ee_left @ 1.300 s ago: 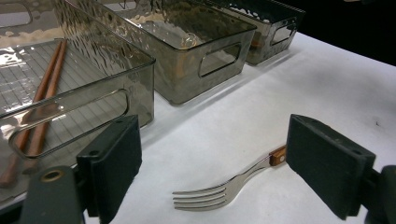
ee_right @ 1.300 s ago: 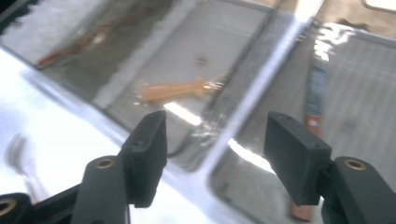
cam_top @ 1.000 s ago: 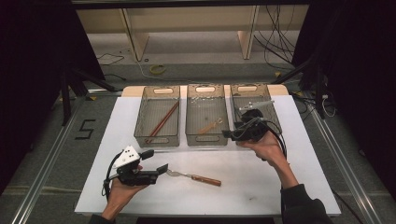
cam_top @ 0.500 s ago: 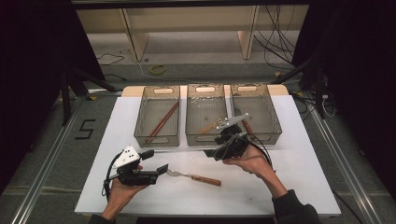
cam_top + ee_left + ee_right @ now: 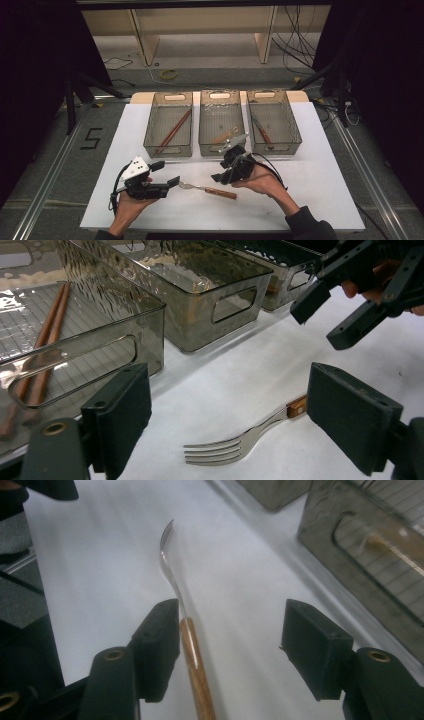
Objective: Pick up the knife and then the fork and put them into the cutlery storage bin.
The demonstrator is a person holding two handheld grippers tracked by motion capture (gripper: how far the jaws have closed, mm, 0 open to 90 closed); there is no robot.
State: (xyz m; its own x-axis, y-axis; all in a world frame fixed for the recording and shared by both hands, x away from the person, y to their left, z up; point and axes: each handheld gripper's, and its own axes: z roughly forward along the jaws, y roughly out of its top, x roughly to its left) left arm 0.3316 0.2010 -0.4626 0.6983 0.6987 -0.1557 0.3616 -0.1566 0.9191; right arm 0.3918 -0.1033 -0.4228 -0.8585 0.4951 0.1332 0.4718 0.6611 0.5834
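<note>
Now right gripper [image 5: 227, 645] half-open, closing, empty, over fork [image 5: 192, 665] handle; off-centre, could nudge fork left, miss grip.

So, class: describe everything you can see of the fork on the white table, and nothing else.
The fork has a shiny metal head with curved tines and a reddish-brown wooden handle. It lies flat on the white table, in front of the three bins, tines toward the left gripper, whose open jaws flank them without touching. The right gripper is over the handle, its jaws just closing, still open, one pad close beside the wood.
</note>
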